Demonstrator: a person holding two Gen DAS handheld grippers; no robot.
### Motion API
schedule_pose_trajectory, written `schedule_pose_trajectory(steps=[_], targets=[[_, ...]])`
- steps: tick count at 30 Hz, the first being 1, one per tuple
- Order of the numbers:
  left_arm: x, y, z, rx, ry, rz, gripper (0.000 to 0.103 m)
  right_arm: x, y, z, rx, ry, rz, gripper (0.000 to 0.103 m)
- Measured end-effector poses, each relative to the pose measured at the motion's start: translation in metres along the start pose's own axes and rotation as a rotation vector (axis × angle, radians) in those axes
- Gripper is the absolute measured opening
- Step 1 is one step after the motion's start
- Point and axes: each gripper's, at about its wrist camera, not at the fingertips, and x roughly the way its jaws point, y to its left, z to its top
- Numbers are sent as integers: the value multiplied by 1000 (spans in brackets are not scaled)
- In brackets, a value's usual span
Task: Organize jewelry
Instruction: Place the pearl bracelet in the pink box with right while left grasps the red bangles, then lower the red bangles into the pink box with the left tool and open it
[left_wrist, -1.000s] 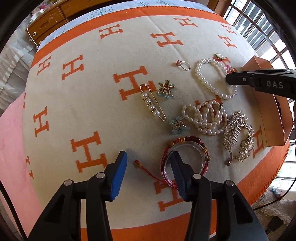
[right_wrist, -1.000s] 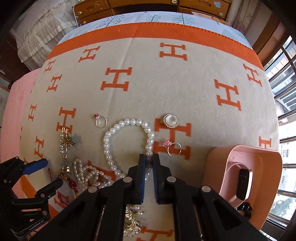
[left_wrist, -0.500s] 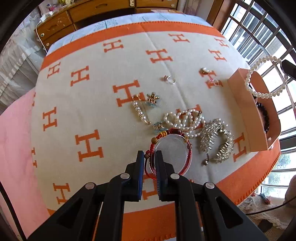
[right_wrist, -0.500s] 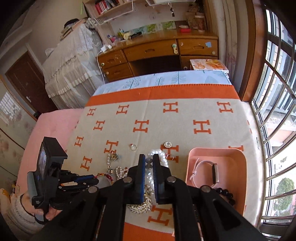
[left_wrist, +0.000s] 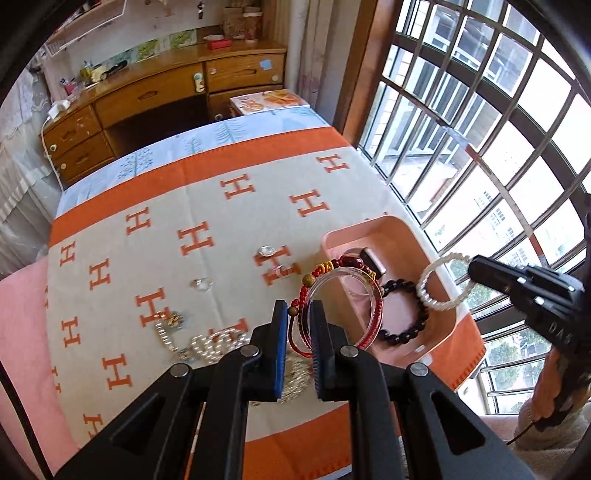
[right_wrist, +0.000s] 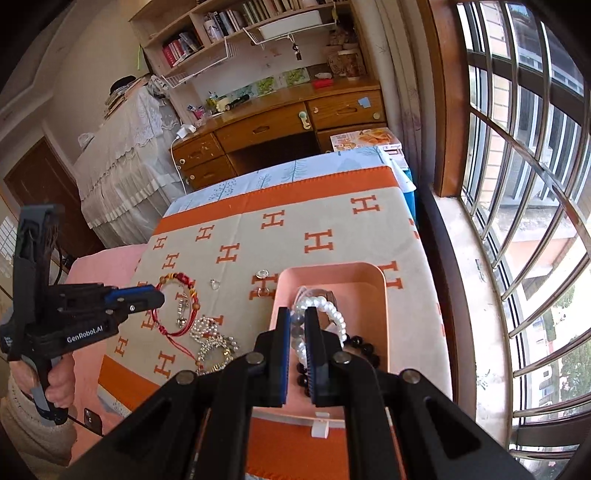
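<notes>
Both grippers carry loads: left gripper (left_wrist: 298, 325) pinches the red cord bracelets (left_wrist: 334, 295) beside the pink tray (left_wrist: 369, 226), right gripper (right_wrist: 296, 332) clamps the pearl bracelet (right_wrist: 325, 310) over it. Inside lie 1 dark bead bracelet (left_wrist: 404, 314) and, seemingly, a watch; pearls, brooches and rings remain outside it.

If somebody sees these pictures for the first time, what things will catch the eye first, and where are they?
First, the two lifted bracelets: the left gripper is shut on a red cord bracelet with a clear bangle, and the right gripper is shut on a pearl bracelet hanging over the pink tray. Next, the cream blanket with orange H letters, with more jewelry lying near its front edge.
</notes>
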Motion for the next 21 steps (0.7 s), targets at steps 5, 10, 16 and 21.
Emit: schedule_pose_trajectory(steps=[5,10,16,21], targets=[[29,-48,10,40,6,-34,9,13,-8,-18,-7,78,114,8],[59,-75,12,79,7,-32,9,32,-27,-33,43,156,101,9],[91,-91,20,92,29,-43,9,25,-53,-50,92,101,24,9],[122,-93,30,70,64,-54,9,15,-63,-59,128,50,31,9]])
